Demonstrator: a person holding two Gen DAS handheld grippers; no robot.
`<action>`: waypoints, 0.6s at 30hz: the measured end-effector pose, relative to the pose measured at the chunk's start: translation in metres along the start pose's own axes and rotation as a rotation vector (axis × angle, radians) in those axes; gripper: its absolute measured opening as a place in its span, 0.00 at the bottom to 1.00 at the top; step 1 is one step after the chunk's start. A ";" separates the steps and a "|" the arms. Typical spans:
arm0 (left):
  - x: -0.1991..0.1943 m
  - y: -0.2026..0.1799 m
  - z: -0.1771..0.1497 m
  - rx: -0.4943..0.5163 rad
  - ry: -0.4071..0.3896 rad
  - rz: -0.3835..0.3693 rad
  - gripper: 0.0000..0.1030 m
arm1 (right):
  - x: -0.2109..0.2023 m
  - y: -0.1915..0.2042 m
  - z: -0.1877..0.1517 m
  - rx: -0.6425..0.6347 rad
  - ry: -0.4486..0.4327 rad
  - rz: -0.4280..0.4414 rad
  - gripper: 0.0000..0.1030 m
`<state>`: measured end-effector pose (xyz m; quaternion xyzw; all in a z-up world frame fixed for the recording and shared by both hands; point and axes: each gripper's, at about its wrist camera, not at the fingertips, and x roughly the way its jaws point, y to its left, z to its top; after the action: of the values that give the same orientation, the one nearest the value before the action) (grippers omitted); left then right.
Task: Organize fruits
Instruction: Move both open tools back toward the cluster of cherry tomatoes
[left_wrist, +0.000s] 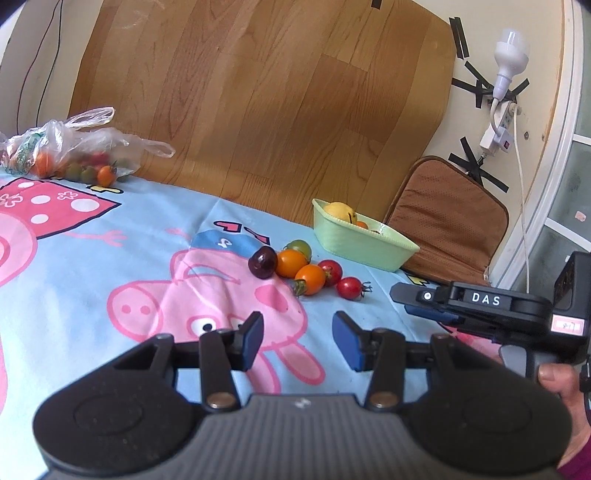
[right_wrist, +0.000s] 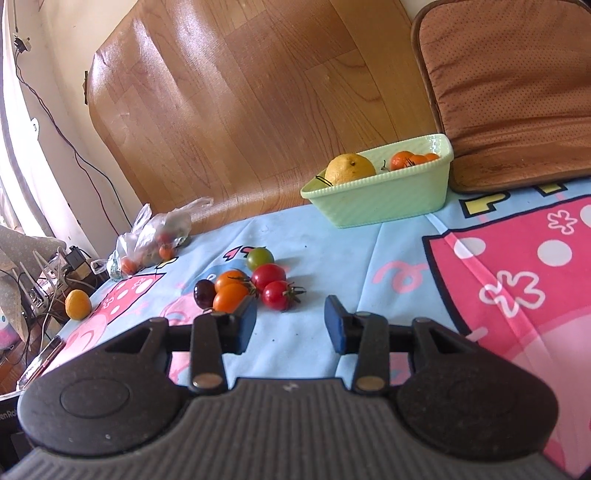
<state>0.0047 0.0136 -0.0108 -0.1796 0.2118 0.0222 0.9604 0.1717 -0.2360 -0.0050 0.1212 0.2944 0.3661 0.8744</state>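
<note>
Left gripper (left_wrist: 297, 341) and right gripper (right_wrist: 290, 325) both narrowly parted, holding nothing – cherry tomatoes (right_wrist: 258, 286) clustered on cartoon cloth (right_wrist: 388, 266), green basket (right_wrist: 380, 201) behind holding yellow fruit (right_wrist: 351, 168) – plastic bag (left_wrist: 66, 151) far left

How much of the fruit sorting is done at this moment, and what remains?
Done: the green basket already holds a yellow fruit and some small orange ones. In hand: nothing; the left gripper and right gripper are both open and empty. Left: six small fruits in a cluster on the cloth, one orange fruit near the edge, and more in the plastic bag.
</note>
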 end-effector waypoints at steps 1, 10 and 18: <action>0.000 -0.001 0.000 0.002 0.002 0.003 0.41 | 0.000 0.000 0.000 0.001 -0.001 0.000 0.42; 0.005 -0.002 0.001 0.011 0.033 0.019 0.41 | -0.004 0.002 -0.001 -0.017 0.002 0.008 0.43; 0.006 0.000 0.001 0.009 0.039 0.019 0.41 | -0.003 0.005 -0.001 -0.027 0.007 0.013 0.43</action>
<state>0.0109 0.0137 -0.0121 -0.1738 0.2323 0.0269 0.9566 0.1666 -0.2350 -0.0028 0.1099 0.2915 0.3761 0.8726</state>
